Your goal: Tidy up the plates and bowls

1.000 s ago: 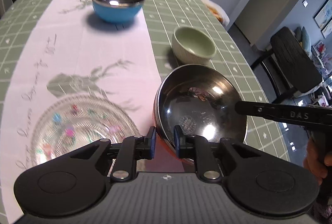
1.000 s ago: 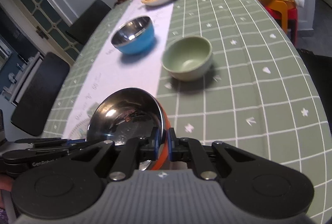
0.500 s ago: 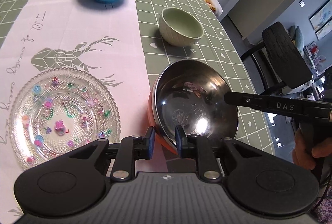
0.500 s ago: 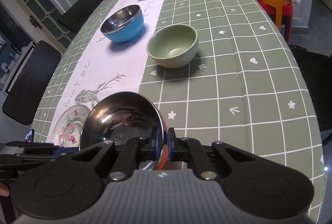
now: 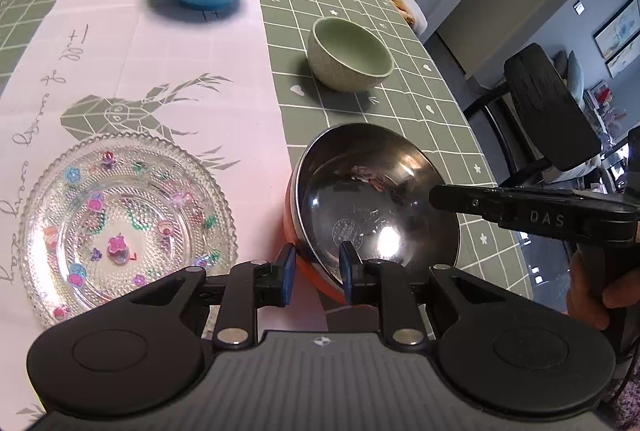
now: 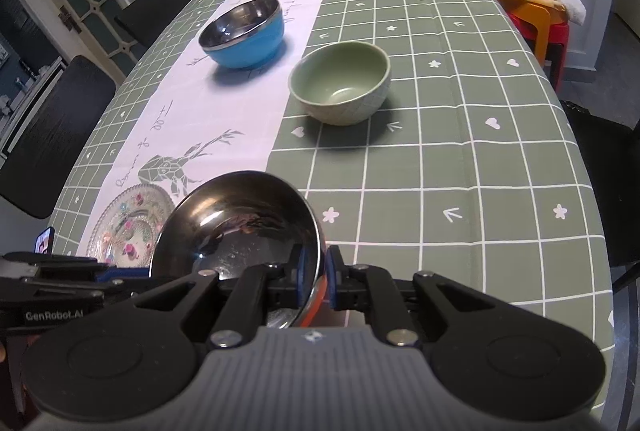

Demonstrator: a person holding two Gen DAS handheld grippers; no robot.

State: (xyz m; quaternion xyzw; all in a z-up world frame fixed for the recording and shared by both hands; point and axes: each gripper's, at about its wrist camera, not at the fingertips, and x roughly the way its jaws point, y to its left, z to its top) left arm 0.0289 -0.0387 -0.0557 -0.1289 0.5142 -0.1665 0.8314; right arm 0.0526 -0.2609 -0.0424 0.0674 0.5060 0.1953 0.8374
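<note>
While both tools pinch the orange bowl [image 5: 376,207] rim, right tool [image 6: 314,277] & left tool [image 5: 316,273] opposite; glass plate [image 5: 124,223] just left.

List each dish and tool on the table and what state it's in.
Orange bowl: empty, tilted, gripped at its rim by both tools.
Left tool: shut on the rim.
Right tool: shut on the rim.
Green bowl: empty, upright.
Blue bowl: empty, upright.
Glass plate: flat, bare.
</note>
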